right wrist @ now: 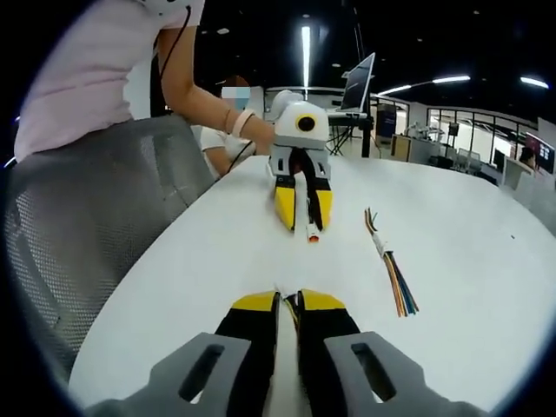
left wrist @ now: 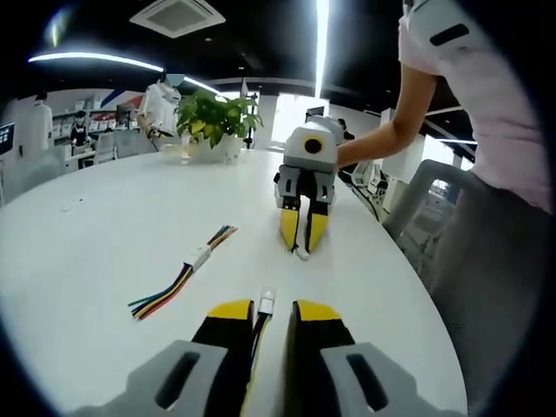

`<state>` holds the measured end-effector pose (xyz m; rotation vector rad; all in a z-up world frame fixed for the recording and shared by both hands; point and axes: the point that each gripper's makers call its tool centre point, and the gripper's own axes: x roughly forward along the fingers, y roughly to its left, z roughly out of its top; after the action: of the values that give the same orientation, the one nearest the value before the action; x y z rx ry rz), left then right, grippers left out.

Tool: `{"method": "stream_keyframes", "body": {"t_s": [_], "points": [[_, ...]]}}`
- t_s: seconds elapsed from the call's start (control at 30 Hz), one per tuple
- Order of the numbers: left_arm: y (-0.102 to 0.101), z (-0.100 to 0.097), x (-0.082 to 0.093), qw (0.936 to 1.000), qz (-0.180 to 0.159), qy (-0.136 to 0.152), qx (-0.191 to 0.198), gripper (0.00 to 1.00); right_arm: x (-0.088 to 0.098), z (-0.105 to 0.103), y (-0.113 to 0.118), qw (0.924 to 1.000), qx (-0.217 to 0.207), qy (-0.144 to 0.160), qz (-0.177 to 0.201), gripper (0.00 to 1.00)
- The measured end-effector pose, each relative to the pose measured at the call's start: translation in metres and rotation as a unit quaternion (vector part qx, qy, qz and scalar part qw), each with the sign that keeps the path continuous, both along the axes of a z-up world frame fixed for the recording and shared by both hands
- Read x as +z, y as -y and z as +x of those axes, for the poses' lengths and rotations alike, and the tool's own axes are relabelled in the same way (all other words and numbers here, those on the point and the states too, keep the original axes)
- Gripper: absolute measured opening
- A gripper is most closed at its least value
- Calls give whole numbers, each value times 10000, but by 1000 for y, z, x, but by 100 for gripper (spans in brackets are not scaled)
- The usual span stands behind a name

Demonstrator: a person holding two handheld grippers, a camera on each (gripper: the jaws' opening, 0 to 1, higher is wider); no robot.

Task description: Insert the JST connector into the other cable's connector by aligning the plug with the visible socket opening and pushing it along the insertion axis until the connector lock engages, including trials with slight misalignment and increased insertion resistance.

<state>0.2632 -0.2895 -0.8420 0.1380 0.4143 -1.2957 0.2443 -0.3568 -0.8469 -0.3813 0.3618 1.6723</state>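
Your left gripper [left wrist: 265, 314] is clamped on a cable with its white JST connector [left wrist: 267, 301] poking past the yellow tips; your right gripper [left wrist: 302, 234] pinches its own cable end [right wrist: 289, 306]. A spare mated wire bundle [left wrist: 195, 259] lies on the white table [left wrist: 104, 252].

Each claw [left wrist: 263, 323] has yellow-tipped black jaws on a grey slotted body; right claw [left wrist: 302, 228] likewise; person wears a pink short-sleeved top [right wrist: 95, 78].
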Motion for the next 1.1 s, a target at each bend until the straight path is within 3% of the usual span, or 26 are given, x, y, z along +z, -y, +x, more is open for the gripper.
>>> {"method": "stream_keyframes", "body": {"t_s": [0.17,0.53,0.8,1.1], "points": [[0,0,-1,10000,-32,55,6,10,0,1,0,10000,-33,5,0,5],[4,-2,1,9998,-123,113,-52,1,0,10,-5,9979,-548,-303,141,4],[5,-3,2,9996,-199,154,-124,0,1,12,-11,9953,-739,-582,240,4],[10,-4,4,9993,-100,272,-236,0,5,17,-18,9937,-825,-684,339,3]]}}
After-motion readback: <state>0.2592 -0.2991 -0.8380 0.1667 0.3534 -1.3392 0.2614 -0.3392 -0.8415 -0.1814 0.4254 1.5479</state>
